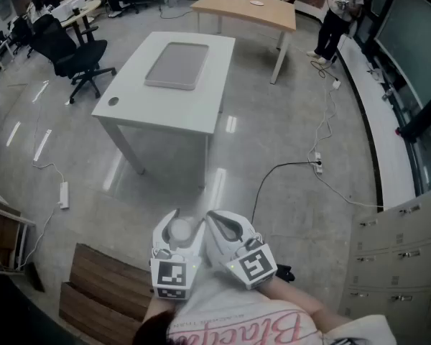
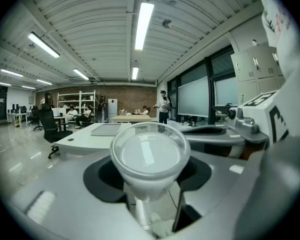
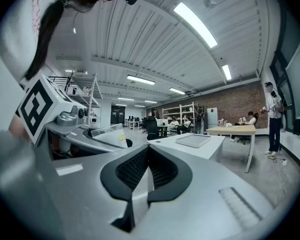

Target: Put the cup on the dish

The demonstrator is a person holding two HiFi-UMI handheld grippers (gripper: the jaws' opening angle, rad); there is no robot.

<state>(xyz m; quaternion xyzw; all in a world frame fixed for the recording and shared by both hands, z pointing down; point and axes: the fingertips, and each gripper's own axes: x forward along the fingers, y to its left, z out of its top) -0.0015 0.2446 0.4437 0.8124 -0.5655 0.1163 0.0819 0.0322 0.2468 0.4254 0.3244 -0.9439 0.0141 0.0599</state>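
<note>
A clear plastic cup sits between the jaws of my left gripper, mouth facing forward. In the left gripper view the cup fills the middle and the black pads press on its sides. My right gripper is held close beside it, jaws shut with nothing between them, as the right gripper view shows. Both are near my body, well short of the white table. The dish, a flat grey tray, lies on that table's far half.
A black office chair stands left of the table. A wooden table is behind it, with a person standing at its right. Cables run over the floor. Cabinets are at the right, wooden steps at the lower left.
</note>
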